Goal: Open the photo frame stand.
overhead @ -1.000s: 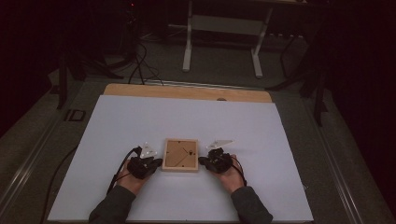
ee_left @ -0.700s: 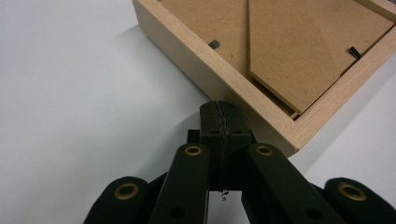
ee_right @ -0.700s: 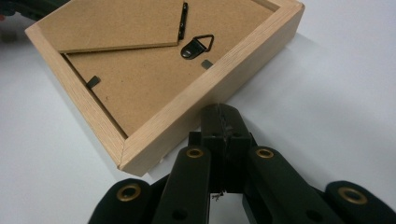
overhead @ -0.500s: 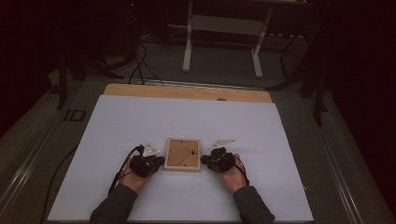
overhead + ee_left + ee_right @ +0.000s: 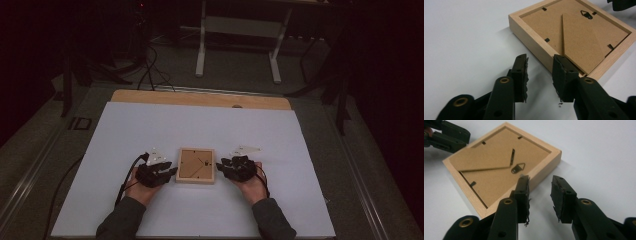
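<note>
A square wooden picture frame (image 5: 196, 165) lies face down on the white table, its brown backboard, metal hanger and fold-out stand facing up. My left gripper (image 5: 171, 172) sits at the frame's left side and my right gripper (image 5: 220, 167) at its right side. In the left gripper view the frame (image 5: 574, 32) lies just beyond the left gripper (image 5: 539, 62), whose jaws have just been opening with bare table between them. The right gripper (image 5: 539, 182) has also just been opening, nothing between its jaws, and the frame (image 5: 496, 162) lies ahead to the left.
A white sheet (image 5: 150, 130) covers the table, with a bare wooden strip (image 5: 200, 98) along the far edge. Beyond it, on the dark floor, stand a metal table base (image 5: 237, 30) and loose cables (image 5: 150, 75). The person's sleeves (image 5: 120, 222) come in from the bottom.
Both hands stay beside the frame. The jaws of both grippers have parted from shut to open.
</note>
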Demonstrator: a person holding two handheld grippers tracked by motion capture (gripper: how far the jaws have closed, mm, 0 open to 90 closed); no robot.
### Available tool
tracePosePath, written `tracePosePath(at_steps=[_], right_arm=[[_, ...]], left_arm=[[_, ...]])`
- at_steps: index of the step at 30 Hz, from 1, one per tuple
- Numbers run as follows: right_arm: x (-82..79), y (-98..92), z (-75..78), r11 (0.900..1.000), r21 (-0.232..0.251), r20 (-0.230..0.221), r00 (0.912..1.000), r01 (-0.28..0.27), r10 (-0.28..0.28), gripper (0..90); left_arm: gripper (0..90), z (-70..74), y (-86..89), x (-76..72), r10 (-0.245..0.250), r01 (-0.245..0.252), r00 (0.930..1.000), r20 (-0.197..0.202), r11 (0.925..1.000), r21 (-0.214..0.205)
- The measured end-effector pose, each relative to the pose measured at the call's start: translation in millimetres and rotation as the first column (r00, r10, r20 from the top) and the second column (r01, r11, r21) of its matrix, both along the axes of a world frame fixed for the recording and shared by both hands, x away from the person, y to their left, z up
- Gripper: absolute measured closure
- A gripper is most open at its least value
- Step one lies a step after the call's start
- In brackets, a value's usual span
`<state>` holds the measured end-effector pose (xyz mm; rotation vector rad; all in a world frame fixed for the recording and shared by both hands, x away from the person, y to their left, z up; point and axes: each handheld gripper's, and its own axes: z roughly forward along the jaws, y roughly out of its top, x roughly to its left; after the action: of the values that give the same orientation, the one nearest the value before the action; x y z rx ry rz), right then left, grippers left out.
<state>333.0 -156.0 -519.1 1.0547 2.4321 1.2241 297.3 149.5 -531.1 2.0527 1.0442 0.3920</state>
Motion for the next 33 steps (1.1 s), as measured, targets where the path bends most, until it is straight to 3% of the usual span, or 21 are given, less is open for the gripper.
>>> tracePosePath(at_steps=[11,22,25,33], right_arm=[[-6.7,6.2,2.3,0.9983,0.006,0.022,0.998,-0.059,0.058,65.0],[-18.2,16.9,1.9,0.9887,0.003,0.027,0.9884,-0.15,0.15,85.1],[-21.5,22.3,1.1,0.9842,-0.008,0.029,0.9837,-0.177,0.177,89.5],[-24.9,29.7,-2.1,0.9774,-0.031,0.021,0.9775,-0.209,0.21,89.7]], left_arm=[[56.3,5.3,0.2,-2.3,0.0,0.0,0.9997,0.023,0.9996,-0.03],[49.9,19.6,-6.8,-3.5,-0.072,0.075,0.9967,0.038,0.9951,-0.065],[48.2,21.5,-13.0,-3.0,-0.101,0.103,0.9941,0.039,0.9937,-0.045],[43.1,18.7,-23.5,0.6,-0.138,0.138,0.9902,0.022,0.9903,0.015]])
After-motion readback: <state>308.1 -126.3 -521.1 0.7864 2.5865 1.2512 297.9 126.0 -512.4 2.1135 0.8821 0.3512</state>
